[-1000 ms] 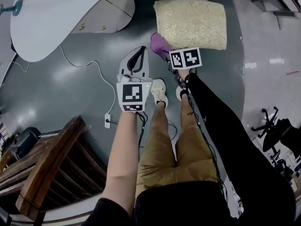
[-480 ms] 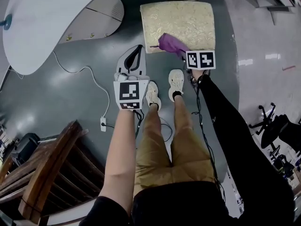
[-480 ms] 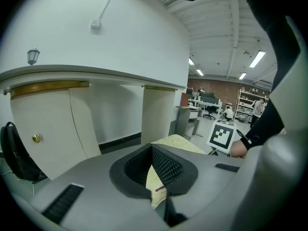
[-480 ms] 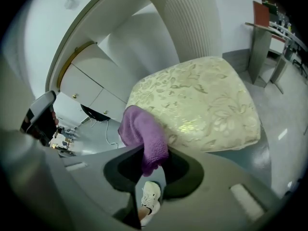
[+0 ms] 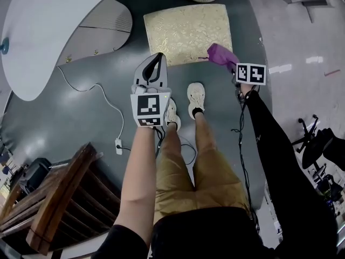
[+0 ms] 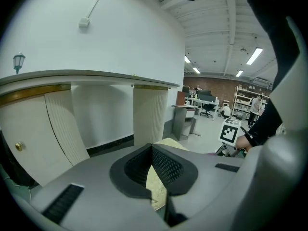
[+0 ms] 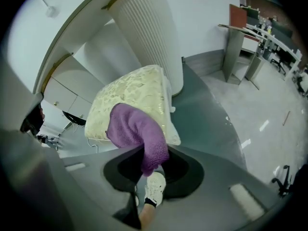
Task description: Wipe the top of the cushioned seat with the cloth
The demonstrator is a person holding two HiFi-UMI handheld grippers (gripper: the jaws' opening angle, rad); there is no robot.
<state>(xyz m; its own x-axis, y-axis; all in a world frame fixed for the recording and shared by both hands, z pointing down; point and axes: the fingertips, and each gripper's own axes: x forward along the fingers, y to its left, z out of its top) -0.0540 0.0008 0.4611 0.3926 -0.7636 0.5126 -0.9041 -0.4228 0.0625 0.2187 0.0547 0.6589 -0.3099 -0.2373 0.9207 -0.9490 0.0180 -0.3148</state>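
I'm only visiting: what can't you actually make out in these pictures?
- Head view: whether the cloth touches the cushioned seat; from above, contact doesn't show.
- Right gripper view: the cloth covers part of the seat's top.
- Left gripper view: the left gripper's body hides most of the seat.
- Head view: the seat's underside, beneath its cushion.

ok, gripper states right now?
Left gripper: shut, nothing in it.
Right gripper: shut on the cloth.

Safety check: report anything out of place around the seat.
Nothing spilled or damaged. The cloth, shut in the right gripper, hangs at the cushioned seat's right corner; a loose white cable lies on the floor.
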